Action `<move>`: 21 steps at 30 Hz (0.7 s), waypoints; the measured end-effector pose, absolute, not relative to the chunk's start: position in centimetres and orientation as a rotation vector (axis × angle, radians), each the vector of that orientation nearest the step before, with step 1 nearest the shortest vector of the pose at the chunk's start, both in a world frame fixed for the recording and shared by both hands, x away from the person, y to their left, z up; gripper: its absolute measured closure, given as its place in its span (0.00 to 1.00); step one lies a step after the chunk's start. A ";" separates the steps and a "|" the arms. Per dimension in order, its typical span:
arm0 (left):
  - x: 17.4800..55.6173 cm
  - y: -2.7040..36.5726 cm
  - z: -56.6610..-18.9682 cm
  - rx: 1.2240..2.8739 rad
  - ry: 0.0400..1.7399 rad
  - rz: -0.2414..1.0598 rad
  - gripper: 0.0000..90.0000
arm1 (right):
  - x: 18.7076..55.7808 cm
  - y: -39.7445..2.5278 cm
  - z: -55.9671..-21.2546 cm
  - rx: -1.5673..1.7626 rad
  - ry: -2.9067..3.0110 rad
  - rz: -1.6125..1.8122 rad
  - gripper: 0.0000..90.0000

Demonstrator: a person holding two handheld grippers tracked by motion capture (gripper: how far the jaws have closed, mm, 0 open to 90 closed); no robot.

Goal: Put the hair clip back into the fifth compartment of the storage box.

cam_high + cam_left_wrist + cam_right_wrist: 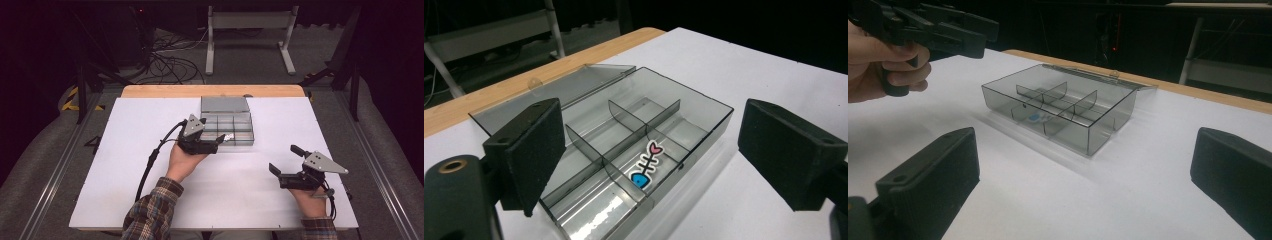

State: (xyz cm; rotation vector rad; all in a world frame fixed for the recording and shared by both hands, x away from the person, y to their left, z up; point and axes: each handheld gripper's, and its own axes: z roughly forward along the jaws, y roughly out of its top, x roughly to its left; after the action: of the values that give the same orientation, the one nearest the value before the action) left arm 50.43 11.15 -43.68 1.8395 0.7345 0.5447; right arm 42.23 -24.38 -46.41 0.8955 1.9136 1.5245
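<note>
A smoky clear compartment box [240, 125] sits mid-table with its lid [225, 104] laid open behind it. A fish-bone sticker [646, 170], pink tail and blue head, lies flat in a front-row compartment [227, 136]. My left gripper [212, 134] hovers at the box's front left corner, open and holding nothing. Its jaws [649, 145] straddle the box and sticker in the left gripper view. My right gripper [286, 159] is open over bare table at the front right, well apart from the box [1063, 105]. Nothing lies between its jaws [1088, 175].
The white table top [150, 175] has a wooden strip [212, 91] along its far edge. Beyond it are a metal stand [250, 30] and loose cables [170, 65] on the floor. The left hand and gripper [948, 25] show at the upper left of the right gripper view.
</note>
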 end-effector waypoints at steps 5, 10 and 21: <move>50.0 11.4 -43.5 1.820 0.731 0.538 0.12 | 42.2 -24.4 -46.4 0.888 1.920 1.534 0.00; 49.5 11.8 -43.2 1.813 0.714 0.552 0.11 | 42.2 -24.3 -46.4 0.863 1.920 1.529 0.00; 48.5 13.1 -42.9 1.794 0.696 0.553 0.08 | 42.1 -24.4 -46.3 0.872 1.908 1.548 0.00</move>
State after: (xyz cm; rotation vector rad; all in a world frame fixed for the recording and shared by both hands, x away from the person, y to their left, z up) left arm 48.50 13.13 -42.91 1.7941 0.6959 0.5528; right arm 42.14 -24.43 -46.35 0.8724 1.9083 1.5476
